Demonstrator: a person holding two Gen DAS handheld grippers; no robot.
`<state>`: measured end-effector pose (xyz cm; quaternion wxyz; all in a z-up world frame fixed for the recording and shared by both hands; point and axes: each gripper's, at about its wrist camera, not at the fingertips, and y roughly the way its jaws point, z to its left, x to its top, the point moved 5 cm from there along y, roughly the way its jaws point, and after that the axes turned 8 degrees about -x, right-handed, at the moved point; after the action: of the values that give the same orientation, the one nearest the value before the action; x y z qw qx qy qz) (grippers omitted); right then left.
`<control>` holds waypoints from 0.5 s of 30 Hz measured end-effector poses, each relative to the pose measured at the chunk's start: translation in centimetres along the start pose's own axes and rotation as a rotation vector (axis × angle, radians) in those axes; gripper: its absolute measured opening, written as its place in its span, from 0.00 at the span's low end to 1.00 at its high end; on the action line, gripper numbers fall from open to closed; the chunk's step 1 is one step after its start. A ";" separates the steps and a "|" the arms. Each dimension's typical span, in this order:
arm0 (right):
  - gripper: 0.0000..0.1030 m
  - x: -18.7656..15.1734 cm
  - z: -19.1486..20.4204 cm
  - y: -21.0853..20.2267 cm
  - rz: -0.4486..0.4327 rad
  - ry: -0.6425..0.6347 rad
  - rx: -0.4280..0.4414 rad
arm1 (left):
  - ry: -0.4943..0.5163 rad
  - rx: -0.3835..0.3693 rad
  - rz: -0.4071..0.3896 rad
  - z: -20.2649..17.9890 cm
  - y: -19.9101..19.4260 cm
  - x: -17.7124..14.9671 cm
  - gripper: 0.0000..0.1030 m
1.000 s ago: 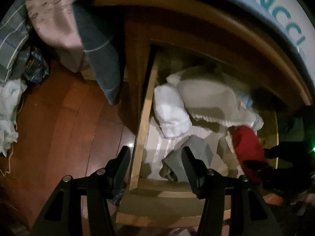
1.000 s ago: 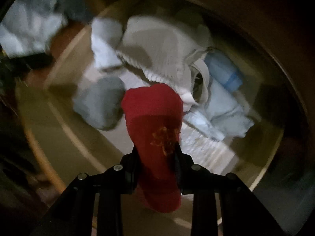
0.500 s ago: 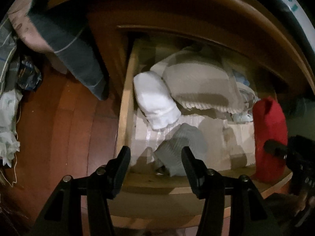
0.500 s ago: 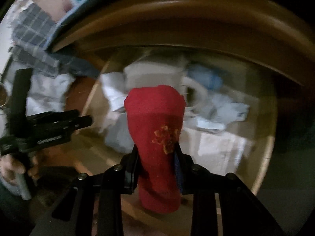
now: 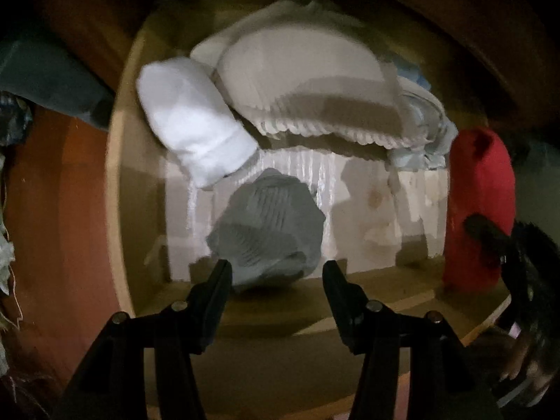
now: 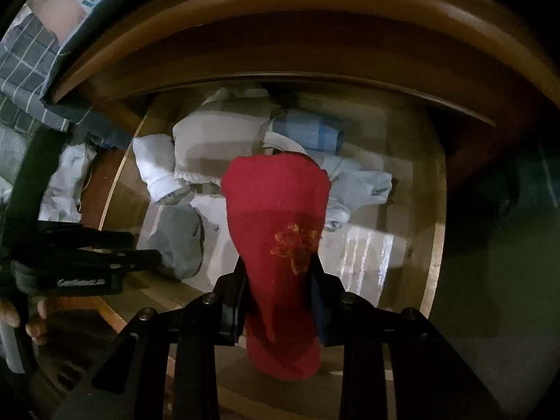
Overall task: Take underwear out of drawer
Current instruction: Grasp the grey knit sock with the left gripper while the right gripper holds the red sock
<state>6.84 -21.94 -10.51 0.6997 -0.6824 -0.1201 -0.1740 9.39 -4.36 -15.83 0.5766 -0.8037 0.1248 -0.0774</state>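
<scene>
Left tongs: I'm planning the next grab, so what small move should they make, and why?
Probably ease the open left tongs down around the grey bundle and close. It lies right ahead of them in the drawer, while the right tongs already grip the red garment.

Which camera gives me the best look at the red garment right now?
The right wrist view: the red garment fills the centre, clamped in the right gripper, orange emblem visible. The left wrist view shows it only at the right edge, distorted, above the drawer.
</scene>
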 end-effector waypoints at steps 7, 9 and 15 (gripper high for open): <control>0.27 0.0 0.1 0.2 0.006 -0.007 0.021 | -0.237 -0.101 0.084 0.7 2.3 1.2 0.60; 0.28 0.0 0.1 0.2 0.010 -0.009 0.028 | -0.266 -0.104 0.079 0.8 2.6 1.5 0.64; 0.28 0.0 0.3 0.4 0.023 -0.020 0.035 | -0.327 -0.072 0.079 1.9 3.1 2.6 0.69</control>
<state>7.05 -21.63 -10.90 0.7123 -0.6730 -0.1225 -0.1570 12.03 -4.34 -19.43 0.5625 -0.8203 0.0637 0.0815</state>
